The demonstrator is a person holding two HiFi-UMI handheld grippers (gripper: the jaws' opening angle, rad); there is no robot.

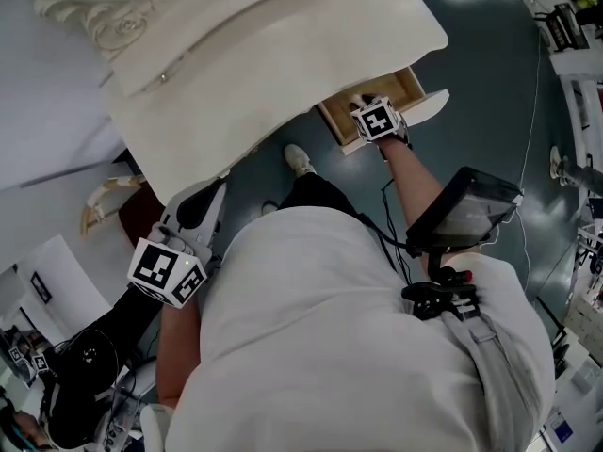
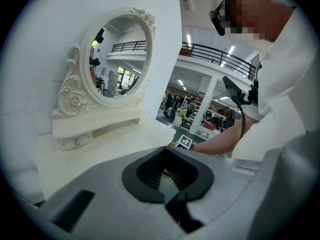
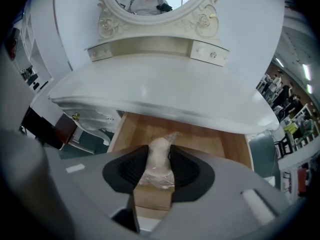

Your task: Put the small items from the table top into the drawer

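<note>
My right gripper (image 3: 160, 165) is shut on a small white item wrapped in clear plastic (image 3: 161, 156) and points steeply down over the open wooden drawer (image 3: 202, 141) of a white dressing table (image 3: 160, 89). The head view shows that gripper (image 1: 369, 102) with its marker cube inside the drawer (image 1: 416, 87) at the table's right end. My left gripper (image 1: 207, 194) hangs by the table's near left edge. In its own view its jaws (image 2: 167, 176) stand slightly apart with nothing between them, looking across the bare table top (image 2: 100, 149).
An oval mirror in a carved white frame (image 2: 117, 59) stands at the back of the table. On the teal floor under the table is the person's white shoe (image 1: 299, 160). A dark device (image 1: 466, 210) hangs at the person's waist. A brown stool (image 1: 141, 213) stands at the left.
</note>
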